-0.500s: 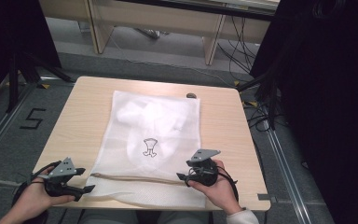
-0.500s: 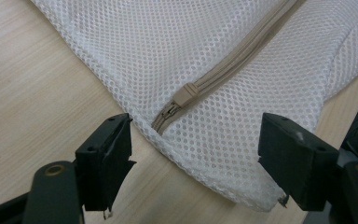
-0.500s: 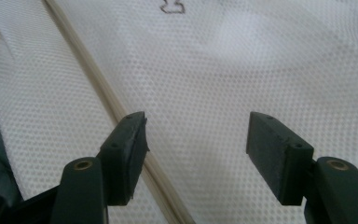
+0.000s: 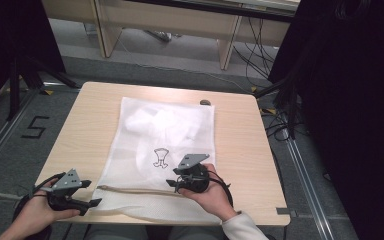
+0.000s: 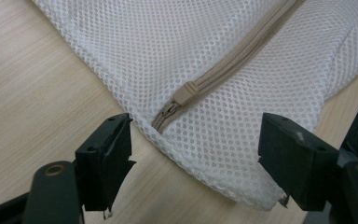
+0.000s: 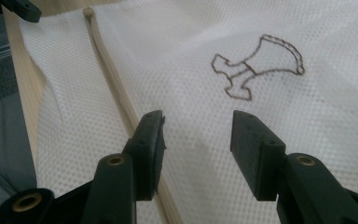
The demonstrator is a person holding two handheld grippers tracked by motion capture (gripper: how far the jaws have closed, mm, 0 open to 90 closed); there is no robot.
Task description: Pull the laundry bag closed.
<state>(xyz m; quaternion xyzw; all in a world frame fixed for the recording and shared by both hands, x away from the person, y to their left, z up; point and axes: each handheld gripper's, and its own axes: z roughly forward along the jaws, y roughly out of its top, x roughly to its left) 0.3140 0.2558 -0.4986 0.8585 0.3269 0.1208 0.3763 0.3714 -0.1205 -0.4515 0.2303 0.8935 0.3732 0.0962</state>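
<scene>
White mesh bag (image 4: 162, 150) flat on the pale wooden table (image 4: 240, 150), filling the middle of the high view, near edge at the bottom of the frame. Beige zipper (image 4: 140, 190) across the bag's lower part, its pull (image 5: 185, 93) at the left end, in the middle of the left gripper view. Small dark outline drawing (image 4: 160, 158) at the bag's centre. Small dark spot (image 4: 205, 102) on the table by the bag's upper right corner. Beyond the table, at the top of the frame, wooden furniture legs (image 4: 228, 47) and loose cables (image 4: 257, 50) on the floor; black stands (image 4: 17, 65) at upper left. Nothing between either tool and the bag.

Left tongs (image 4: 87, 194) at lower left, spread wide, astride the bag's corner and zipper end, pinching nothing. Right tongs (image 4: 176, 183) at lower centre, spread, low over the mesh beside the zipper, nothing pinched.

Against the earlier frame: right tongs shifted left from the bag's right edge onto the bag near the zipper; left tongs in nearly the same spot; bag unmoved.
</scene>
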